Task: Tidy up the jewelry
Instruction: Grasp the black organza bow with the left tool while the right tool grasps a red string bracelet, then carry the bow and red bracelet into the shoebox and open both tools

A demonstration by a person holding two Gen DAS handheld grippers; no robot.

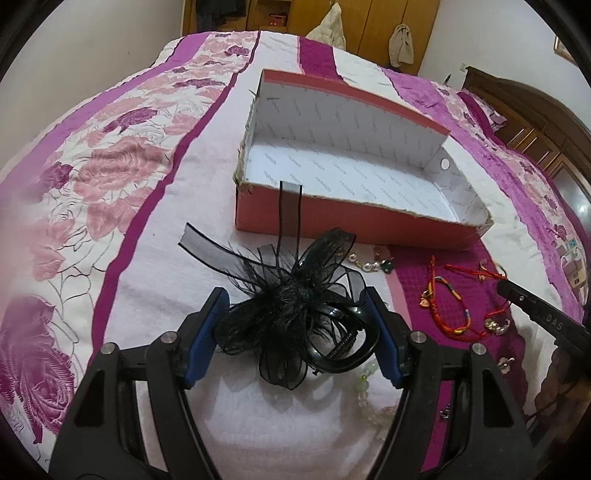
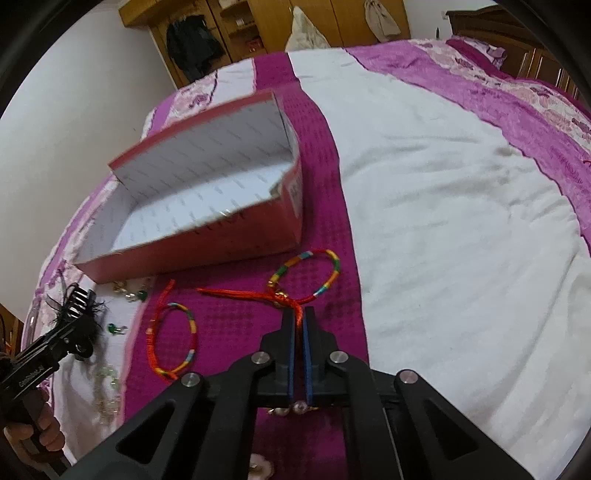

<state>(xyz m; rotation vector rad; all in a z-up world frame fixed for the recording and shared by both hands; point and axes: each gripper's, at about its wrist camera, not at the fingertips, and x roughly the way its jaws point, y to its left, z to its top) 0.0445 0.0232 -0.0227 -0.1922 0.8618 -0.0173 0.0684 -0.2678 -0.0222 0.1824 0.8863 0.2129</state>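
An open red shoebox (image 1: 332, 218) with a white lining stands on the bed; it also shows in the right wrist view (image 2: 207, 243). My left gripper (image 1: 295, 306) is shut on a black feathered hair clip (image 1: 295, 295), its blue pads on either side, in front of the box. My right gripper (image 2: 299, 314) is shut on the knot of a red cord bracelet with multicoloured wrapping (image 2: 314, 273), which rests on the magenta stripe. A second multicoloured bracelet (image 2: 173, 339) lies to the left. Pearl and green earrings (image 1: 365, 264) lie by the box front.
The bed has a pink, magenta and white floral bedspread (image 2: 461, 240). A pale bead necklace (image 1: 369, 398) lies under the left gripper. More small earrings (image 1: 496, 325) lie at right. Wooden wardrobes (image 2: 258, 29) and a headboard (image 1: 535, 118) stand beyond the bed.
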